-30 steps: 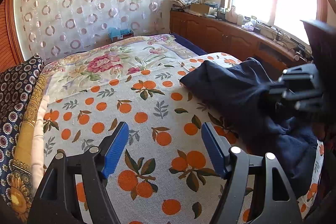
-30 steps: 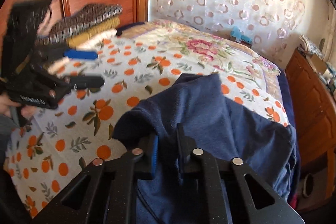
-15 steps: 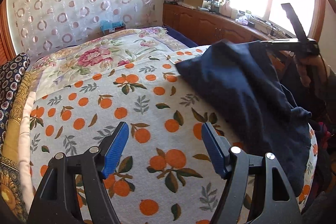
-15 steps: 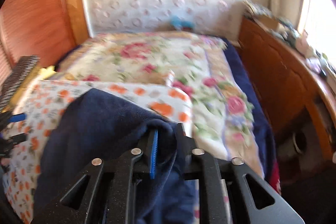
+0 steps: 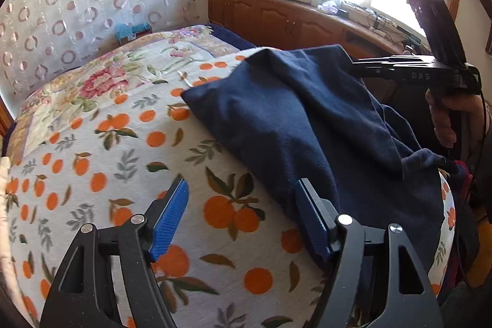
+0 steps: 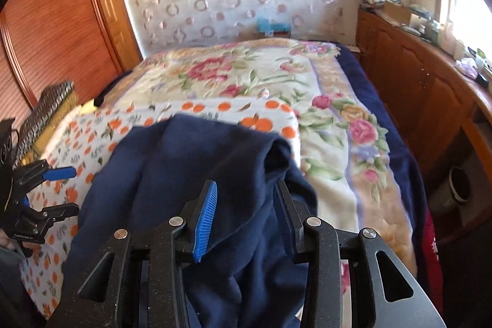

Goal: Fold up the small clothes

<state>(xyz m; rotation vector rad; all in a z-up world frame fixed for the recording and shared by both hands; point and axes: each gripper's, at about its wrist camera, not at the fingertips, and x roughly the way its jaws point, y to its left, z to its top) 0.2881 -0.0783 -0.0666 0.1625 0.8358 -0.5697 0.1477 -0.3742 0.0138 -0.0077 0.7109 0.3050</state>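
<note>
Lying across the right side of an orange-print bedspread (image 5: 129,162), a navy blue garment (image 5: 301,119) drapes from the bed's middle down over its near right edge. The left gripper (image 5: 243,217) hovers low over the spread with its blue-padded jaws spread wide, grasping nothing — much as it did half a second ago, though its right finger now sits at the garment's edge. The right gripper (image 6: 246,214) has changed: its jaws, pinched tight on a fold of the cloth a moment ago, are now parted, with navy fabric lying loosely between them. Seen from the left wrist, that gripper (image 5: 399,66) is held in a hand (image 5: 446,119) at the garment's far right edge. Beyond lies a floral blanket (image 6: 246,76) — and a wooden cabinet (image 6: 415,76) runs along the right wall.
</note>
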